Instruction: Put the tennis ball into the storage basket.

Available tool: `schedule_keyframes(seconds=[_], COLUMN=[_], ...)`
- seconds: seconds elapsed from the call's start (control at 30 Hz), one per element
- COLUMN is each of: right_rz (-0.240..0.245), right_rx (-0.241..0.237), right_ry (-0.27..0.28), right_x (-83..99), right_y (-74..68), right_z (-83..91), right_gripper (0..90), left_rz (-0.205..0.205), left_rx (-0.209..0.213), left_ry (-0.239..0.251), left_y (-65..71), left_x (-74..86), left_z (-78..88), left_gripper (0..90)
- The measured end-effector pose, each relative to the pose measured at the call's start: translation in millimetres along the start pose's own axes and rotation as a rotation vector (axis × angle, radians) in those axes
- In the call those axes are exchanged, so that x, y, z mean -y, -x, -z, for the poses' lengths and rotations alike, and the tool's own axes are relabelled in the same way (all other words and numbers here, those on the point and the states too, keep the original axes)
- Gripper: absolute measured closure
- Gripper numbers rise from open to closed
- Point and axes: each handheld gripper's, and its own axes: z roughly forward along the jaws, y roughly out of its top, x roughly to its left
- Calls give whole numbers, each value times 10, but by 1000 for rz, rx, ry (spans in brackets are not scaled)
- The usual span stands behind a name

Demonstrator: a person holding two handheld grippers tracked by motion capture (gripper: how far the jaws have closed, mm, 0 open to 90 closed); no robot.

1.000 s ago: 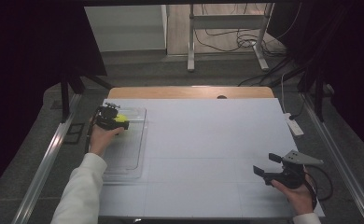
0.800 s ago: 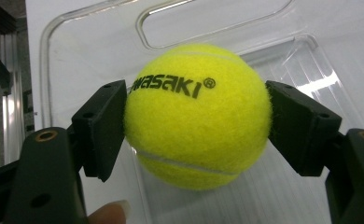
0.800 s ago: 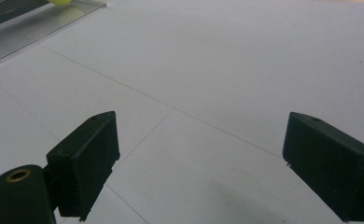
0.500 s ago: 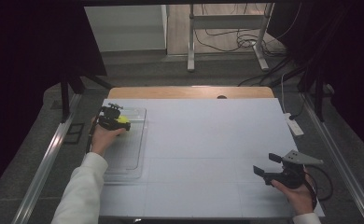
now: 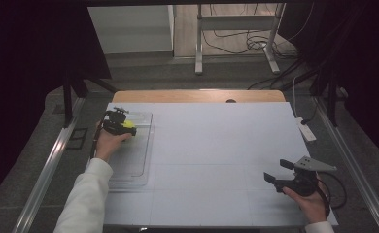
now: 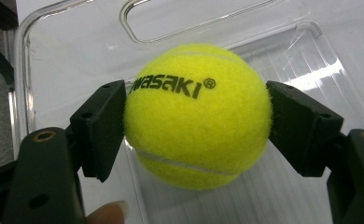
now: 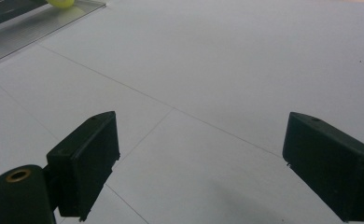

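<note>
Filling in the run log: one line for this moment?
left gripper: jaws just opening, pads touching tennis ball | over clear tray | right gripper: open, empty

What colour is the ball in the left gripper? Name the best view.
Bright yellow-green ball with dark lettering; left gripper view.

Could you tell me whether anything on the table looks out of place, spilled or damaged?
Nothing stands out. The left gripper has its pads against both sides of an intact yellow tennis ball over the clear plastic tray, its jaws having just eased slightly apart. The right gripper is open above the bare white table.
</note>
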Motion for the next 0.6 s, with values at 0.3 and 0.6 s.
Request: schedule_keyframes(seconds=[0.3, 0.6], right_rz=[0, 1], right_rx=[0, 0], right_ry=[0, 0], right_x=[0, 0], right_y=[0, 2], right_z=[0, -1], right_gripper=[111, 111], left_rz=[24, 35], left_rx=[11, 59], left_ry=[35, 92], left_y=[5, 11], left_x=[-10, -18], left_z=[42, 131], left_gripper=[213, 145])
